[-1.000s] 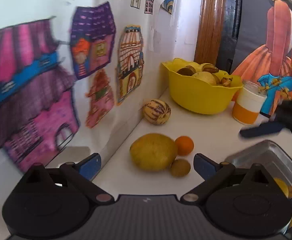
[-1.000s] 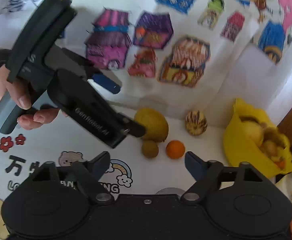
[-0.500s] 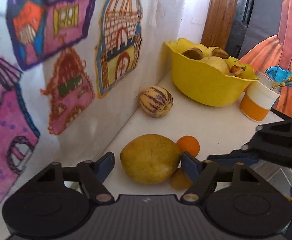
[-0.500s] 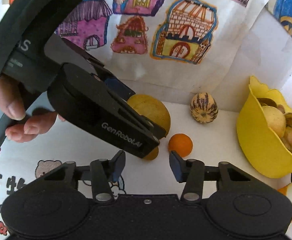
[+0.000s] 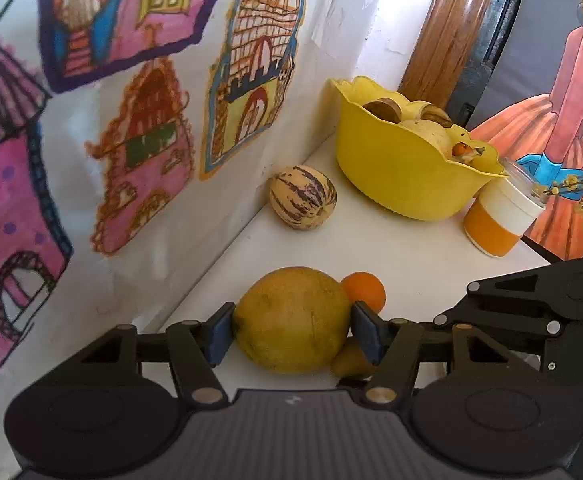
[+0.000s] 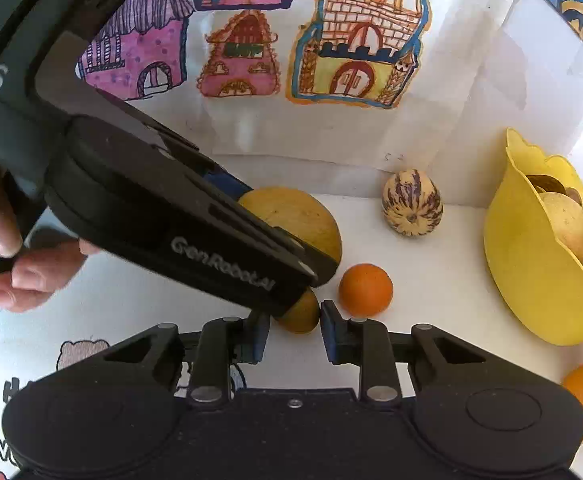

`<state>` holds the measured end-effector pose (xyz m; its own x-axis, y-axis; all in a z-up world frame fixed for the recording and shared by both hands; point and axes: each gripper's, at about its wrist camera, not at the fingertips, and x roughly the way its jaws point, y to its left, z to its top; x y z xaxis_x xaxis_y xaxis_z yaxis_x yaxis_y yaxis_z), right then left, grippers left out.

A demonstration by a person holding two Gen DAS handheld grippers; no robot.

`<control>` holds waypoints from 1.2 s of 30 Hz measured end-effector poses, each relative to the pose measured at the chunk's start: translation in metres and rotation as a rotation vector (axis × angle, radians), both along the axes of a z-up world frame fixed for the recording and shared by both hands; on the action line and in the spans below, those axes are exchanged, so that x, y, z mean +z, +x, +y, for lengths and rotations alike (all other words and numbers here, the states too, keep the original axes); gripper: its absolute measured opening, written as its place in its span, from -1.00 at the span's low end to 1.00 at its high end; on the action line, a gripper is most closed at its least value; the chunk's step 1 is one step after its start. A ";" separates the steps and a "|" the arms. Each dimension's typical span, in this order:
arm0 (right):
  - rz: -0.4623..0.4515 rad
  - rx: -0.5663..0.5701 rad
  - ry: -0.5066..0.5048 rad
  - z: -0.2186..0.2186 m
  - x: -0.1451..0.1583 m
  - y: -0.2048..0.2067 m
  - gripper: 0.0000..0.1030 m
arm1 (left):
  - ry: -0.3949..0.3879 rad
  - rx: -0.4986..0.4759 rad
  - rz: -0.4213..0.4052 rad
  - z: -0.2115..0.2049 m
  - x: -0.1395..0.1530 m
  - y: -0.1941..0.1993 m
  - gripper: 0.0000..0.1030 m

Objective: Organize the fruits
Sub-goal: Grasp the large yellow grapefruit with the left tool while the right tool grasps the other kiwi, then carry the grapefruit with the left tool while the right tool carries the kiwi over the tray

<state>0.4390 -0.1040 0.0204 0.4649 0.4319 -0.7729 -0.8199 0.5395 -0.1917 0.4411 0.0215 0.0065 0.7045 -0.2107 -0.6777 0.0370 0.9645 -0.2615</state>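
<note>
The large yellow melon (image 5: pixel 291 320) is seen on the white counter (image 5: pixel 411 256), clamped between the blue pads of the left gripper (image 5: pixel 292 332). A small brown kiwi (image 6: pixel 301 314) lies just beside it, bracketed by the right gripper (image 6: pixel 294 332), whose pads are held apart. An orange (image 6: pixel 365 290) sits nearby.

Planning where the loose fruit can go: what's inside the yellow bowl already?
The yellow bowl holds a heap of pale and brown fruit, plus a small orange piece near the rim. Its wall hides whatever lies beneath them.
</note>
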 end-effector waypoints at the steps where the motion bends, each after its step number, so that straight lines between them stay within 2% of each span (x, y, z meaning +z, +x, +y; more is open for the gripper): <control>1: -0.002 0.000 -0.001 -0.001 0.000 0.001 -0.43 | 0.004 0.004 0.001 0.000 0.000 -0.002 0.27; 7: -0.033 -0.040 0.037 -0.023 0.013 -0.010 -0.43 | 0.036 0.014 0.004 -0.006 0.002 -0.012 0.27; 14: -0.092 -0.137 0.087 -0.068 0.036 -0.021 -0.43 | 0.004 0.022 -0.031 -0.017 0.019 -0.020 0.27; 20: -0.156 -0.257 0.126 -0.118 0.051 -0.033 -0.43 | -0.003 -0.002 -0.084 -0.046 0.035 -0.026 0.27; 27: -0.151 -0.351 0.126 -0.165 0.039 -0.048 -0.43 | -0.011 -0.064 -0.087 -0.089 0.037 -0.027 0.27; 36: -0.152 -0.386 0.102 -0.190 0.014 -0.068 -0.43 | 0.048 -0.149 -0.057 -0.131 0.030 -0.030 0.27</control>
